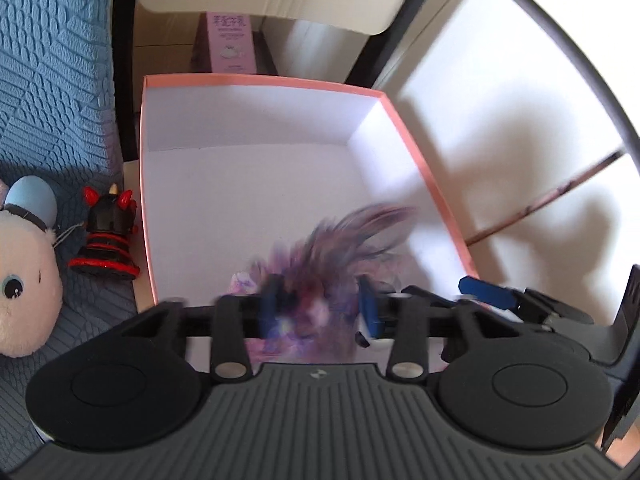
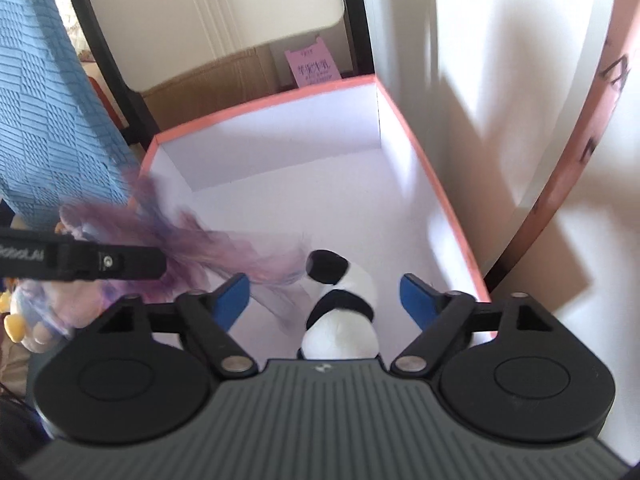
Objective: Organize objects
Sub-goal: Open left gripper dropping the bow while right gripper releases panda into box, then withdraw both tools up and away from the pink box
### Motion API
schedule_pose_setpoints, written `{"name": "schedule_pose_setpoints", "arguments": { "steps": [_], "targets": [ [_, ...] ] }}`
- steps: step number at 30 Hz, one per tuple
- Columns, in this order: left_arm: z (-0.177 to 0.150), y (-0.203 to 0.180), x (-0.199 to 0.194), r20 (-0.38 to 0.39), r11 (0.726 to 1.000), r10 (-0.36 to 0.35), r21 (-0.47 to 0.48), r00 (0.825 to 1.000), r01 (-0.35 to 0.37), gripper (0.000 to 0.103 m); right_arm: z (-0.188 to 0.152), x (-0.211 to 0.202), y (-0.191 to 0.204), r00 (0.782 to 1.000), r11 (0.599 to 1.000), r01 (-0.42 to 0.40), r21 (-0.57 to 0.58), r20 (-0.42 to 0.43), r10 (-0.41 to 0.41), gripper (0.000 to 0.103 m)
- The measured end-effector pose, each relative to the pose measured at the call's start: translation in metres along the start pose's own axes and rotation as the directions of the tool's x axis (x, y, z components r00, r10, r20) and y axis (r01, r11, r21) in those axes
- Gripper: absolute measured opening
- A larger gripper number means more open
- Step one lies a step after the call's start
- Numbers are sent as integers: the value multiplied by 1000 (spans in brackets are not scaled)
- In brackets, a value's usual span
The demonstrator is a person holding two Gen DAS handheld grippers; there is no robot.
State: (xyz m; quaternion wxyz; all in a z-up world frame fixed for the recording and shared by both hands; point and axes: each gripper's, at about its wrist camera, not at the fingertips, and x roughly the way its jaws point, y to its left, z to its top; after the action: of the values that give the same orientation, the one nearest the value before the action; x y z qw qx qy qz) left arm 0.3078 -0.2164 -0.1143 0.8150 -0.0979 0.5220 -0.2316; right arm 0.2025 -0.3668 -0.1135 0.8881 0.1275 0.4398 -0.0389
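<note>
A: How do the two tools stand against the pink-rimmed box (image 1: 404, 128)?

B: Both tilt steeply down over its near end. The left tool (image 1: 322, 308) hangs above the near edge, with a purple long-haired toy (image 1: 320, 264) between its blue fingers (image 1: 370, 306). The toy is a blur, so whether the pads still press on it cannot be told; the fingers stand partly apart.

A: And the right one?

B: The right tool (image 2: 324, 298) is over the same end of the box (image 2: 428, 172), toward its right wall. Its blue fingers (image 2: 232, 298) are spread wide, clear of the panda plush (image 2: 344, 300) that lies between them on the box floor. Nothing is gripped there.

A: What does the panda look like?

B: Black and white, rounded, with a black ear pointing toward the far wall of the box. The purple hair (image 2: 224, 248) trails in from the left wall and ends just beside it.

A: Anything outside the box?

B: To the left of the box, on a blue quilted cover (image 1: 52, 80), stand a black and red horned figure (image 1: 106, 236) and a pale plush with a blue ear (image 1: 24, 272). Beyond the far wall of the box is a pink carton (image 1: 232, 44).
</note>
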Motion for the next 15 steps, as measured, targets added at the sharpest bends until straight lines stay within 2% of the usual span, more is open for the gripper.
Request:
{"name": "schedule_pose_setpoints", "arguments": {
  "steps": [3,6,9,15],
  "targets": [
    [-2,-1,-19,45,1000,23,15,999,-24,73,1,-13,4,1000,1000,-4,-5,23,4,85],
    [-5,-1,-41,83,999,22,30,996,-24,77,0,-27,11,999,1000,-23,-14,46,24,86],
    [-8,1,-65,120,999,11,30,993,-15,85,-1,-41,18,996,999,-30,-20,81,32,87],
    [-25,7,-107,193,1000,2,18,981,-6,86,-8,-69,34,989,995,-95,-10,109,96,87]
  ]
}}
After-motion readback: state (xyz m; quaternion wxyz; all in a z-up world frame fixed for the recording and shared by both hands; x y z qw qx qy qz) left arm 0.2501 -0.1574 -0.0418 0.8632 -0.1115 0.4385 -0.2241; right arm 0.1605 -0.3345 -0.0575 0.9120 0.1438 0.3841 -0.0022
